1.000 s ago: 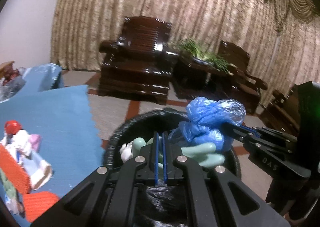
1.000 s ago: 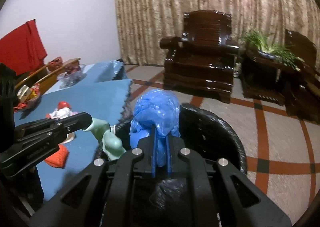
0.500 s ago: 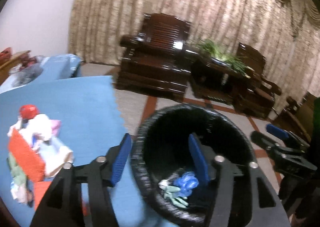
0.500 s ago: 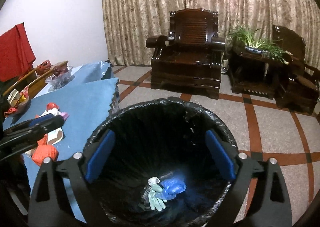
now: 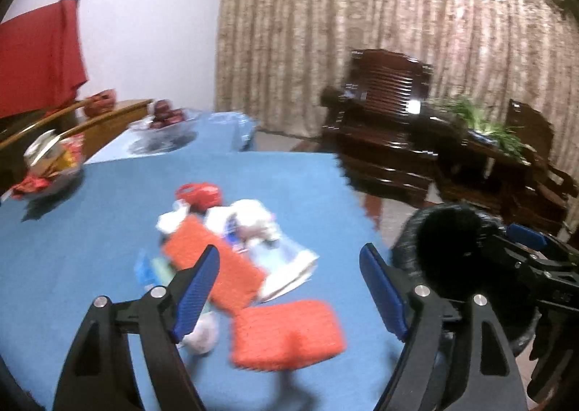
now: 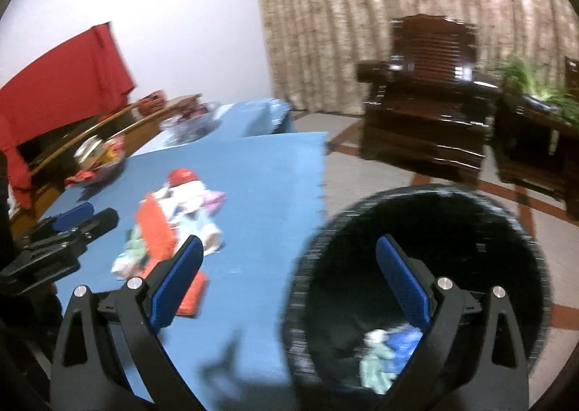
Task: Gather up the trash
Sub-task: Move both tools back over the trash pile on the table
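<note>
Both hand-held grippers are empty and their jaws are opening: the left hand-held gripper [image 5: 289, 284] over the trash pile [image 5: 231, 248] on the blue worktop [image 5: 90, 230], the right hand-held gripper [image 6: 289, 280] beside the bin [image 6: 470, 230]. Advisable: pick one loose piece at the pile's edge. The pile is blurred: orange pads, white wrappers, a red cap.

Blue tablecloth [image 5: 90, 237], orange sponges [image 5: 286, 335], black bin [image 6: 506, 230]

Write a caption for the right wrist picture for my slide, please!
Open right tool between a blue table of trash and the black bin.
</note>
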The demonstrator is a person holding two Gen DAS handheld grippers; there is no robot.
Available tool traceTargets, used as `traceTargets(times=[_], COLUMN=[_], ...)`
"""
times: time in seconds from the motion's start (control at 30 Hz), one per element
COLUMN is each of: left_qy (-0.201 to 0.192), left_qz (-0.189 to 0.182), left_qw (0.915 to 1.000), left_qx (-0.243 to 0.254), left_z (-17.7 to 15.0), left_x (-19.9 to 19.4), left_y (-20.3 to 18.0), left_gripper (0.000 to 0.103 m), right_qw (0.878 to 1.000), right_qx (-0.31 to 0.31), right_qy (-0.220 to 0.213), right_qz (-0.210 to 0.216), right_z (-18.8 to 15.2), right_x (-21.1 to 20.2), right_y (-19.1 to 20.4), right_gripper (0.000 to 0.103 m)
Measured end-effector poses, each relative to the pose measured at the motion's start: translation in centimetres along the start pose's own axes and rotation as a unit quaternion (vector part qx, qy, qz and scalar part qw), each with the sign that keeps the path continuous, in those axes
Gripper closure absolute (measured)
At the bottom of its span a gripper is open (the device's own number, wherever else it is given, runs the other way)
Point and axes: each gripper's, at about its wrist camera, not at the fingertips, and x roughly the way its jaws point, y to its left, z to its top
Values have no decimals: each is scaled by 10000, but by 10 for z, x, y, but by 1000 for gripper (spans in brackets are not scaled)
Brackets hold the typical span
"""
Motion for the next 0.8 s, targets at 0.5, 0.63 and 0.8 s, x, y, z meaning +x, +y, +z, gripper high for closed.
traceTargets(times=[0.5,0.63,0.8], left_qy=[271,332,411], left_qz=[795,880,899], left_qw=[9958,9944,9935], left_qx=[-367,-474,-572], left_z=[-47,-55,-60], left_x=[5,8,12], left_y=[78,91,100], left_gripper=[25,25,25], right_qw=[9949,9940,9915], right_qx=[-441,-515,-612], right_qy=[612,691,918], right_qz=[665,672,690], right_z=[-32,-35,-44], right_x=[81,89,100], right_y=[90,97,102], right_gripper=[9,9,20])
